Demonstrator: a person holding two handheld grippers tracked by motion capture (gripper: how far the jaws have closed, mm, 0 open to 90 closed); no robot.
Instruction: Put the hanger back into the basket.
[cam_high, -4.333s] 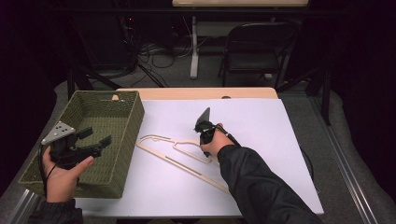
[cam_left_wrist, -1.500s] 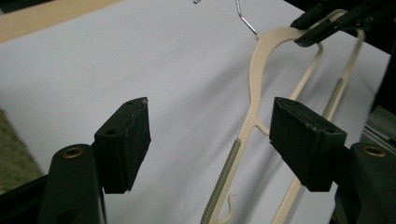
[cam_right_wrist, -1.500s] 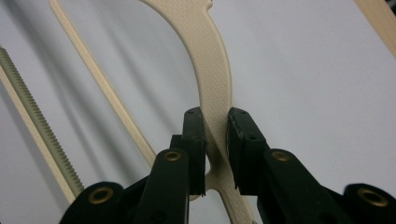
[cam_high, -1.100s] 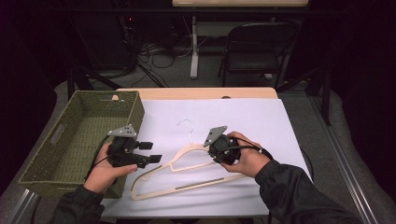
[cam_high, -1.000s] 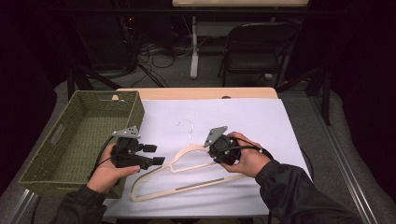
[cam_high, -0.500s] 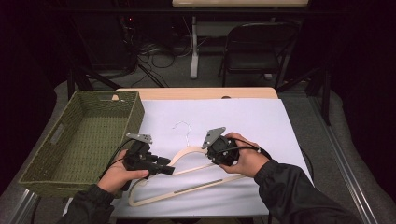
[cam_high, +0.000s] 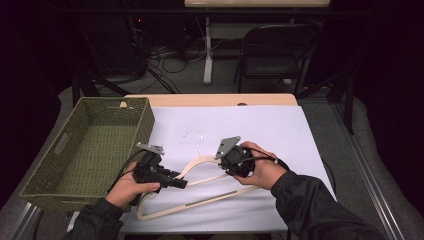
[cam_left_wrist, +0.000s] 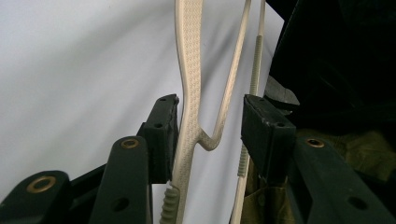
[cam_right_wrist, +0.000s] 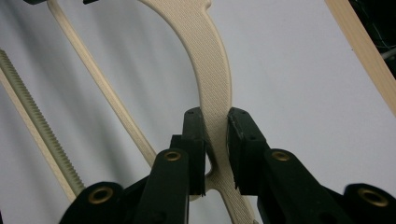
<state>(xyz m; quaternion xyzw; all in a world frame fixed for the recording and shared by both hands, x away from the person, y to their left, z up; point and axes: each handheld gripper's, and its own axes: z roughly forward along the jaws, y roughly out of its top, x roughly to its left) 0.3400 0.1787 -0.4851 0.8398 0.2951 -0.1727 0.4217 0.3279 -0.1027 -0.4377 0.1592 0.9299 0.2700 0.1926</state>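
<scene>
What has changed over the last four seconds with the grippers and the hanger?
The left gripper came out of the green woven basket to the cream plastic hanger, its open jaws now straddling one arm. The hanger was turned, hook now pointing away. The right gripper stays clamped on it; the basket has not moved.

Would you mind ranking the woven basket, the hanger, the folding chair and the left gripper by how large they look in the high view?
1. Woven basket, largest.
2. Hanger and folding chair: unranked; the chair stands farther from the camera.
3. Left gripper, smallest.
</scene>
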